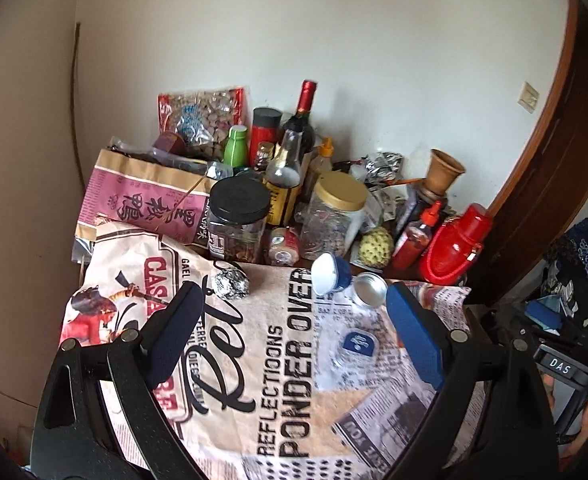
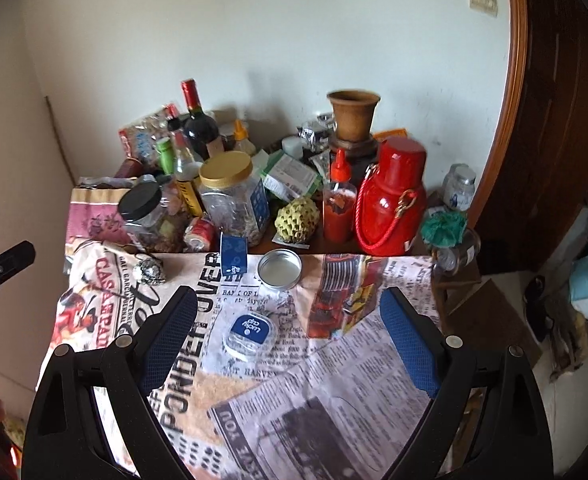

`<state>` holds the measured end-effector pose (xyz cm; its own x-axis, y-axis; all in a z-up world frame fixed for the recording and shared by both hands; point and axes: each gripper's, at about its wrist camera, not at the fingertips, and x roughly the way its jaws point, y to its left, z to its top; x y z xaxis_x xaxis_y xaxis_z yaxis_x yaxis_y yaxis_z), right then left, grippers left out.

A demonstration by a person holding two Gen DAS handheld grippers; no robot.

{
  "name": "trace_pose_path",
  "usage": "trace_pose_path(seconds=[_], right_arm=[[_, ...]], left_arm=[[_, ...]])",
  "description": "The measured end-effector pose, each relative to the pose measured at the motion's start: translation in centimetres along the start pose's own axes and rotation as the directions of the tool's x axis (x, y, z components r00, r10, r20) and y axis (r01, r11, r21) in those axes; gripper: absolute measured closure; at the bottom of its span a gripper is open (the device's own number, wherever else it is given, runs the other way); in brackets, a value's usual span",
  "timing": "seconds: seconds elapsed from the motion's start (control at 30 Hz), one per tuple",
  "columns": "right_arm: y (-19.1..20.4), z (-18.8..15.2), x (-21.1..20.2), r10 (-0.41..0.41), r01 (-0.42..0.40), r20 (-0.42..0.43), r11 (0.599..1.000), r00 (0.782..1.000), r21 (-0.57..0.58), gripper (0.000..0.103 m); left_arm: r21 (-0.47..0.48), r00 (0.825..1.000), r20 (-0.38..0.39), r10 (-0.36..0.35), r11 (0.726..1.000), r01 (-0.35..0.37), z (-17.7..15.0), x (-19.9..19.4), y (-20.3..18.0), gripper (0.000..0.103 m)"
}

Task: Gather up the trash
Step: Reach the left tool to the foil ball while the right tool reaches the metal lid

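On the newspaper-print cloth (image 1: 277, 380) (image 2: 334, 380) lie a crumpled foil ball (image 1: 231, 282) (image 2: 148, 271), a blue paper cup on its side (image 1: 330, 274) (image 2: 233, 257), a round metal tin lid (image 1: 369, 289) (image 2: 279, 269) and a clear plastic cup with a blue lid (image 1: 356, 347) (image 2: 249, 337). My left gripper (image 1: 294, 320) is open and empty above the cloth, with the clear cup between its fingers. My right gripper (image 2: 287, 320) is open and empty, also around the clear cup. The left gripper's tip shows at the right wrist view's left edge (image 2: 3, 266).
The back of the table is crowded: black-lid jar (image 1: 237, 220), gold-lid jar (image 1: 334, 216), wine bottle (image 1: 302, 120), red flask (image 1: 456, 246) (image 2: 392, 204), sauce bottle (image 2: 338, 200), custard apple (image 2: 298, 220), pink bag (image 1: 141, 196). Clutter lies on the floor at right (image 2: 586, 292).
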<state>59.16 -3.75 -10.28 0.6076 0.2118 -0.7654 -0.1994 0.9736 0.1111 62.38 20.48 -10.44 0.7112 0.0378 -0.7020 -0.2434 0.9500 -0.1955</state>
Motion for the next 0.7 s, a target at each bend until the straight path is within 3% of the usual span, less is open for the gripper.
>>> trace_pose_path(seconds=[0.17,0.33,0.53,0.63,0.7], right_arm=[[-0.5,0.6,7.2,-0.033,0.038,-0.102,0.998,0.994,0.05,0.012],[-1.7,-0.3,14.3,-0.024,0.052,-0.221,0.991,0.975,0.123,0.012],[-3.0,-0.6,19.2,0.01,0.045,-0.261,0.977,0.965,0.207,0.013],[-3.3,-0.4,21.1,0.003,0.06,-0.279,0.975,0.96,0.215,0.026],[-3.3,-0.3,22.1,0.007,0.058,-0.292,0.975,0.956,0.214,0.049]], left_arm=[[-0.051,0.993,-0.118,0.006,0.999,-0.012,0.7,6.9,3.4,0.01],[-0.051,0.973,-0.232,0.015,0.998,-0.027,-0.4,13.8,5.6,0.01],[-0.051,0.96,-0.274,0.058,0.996,-0.075,-1.6,19.9,6.7,0.01],[-0.077,0.959,-0.276,0.056,0.994,-0.08,-1.8,22.1,7.6,0.011],[-0.094,0.958,-0.283,0.05,0.992,-0.08,-2.0,23.2,8.0,0.016]])
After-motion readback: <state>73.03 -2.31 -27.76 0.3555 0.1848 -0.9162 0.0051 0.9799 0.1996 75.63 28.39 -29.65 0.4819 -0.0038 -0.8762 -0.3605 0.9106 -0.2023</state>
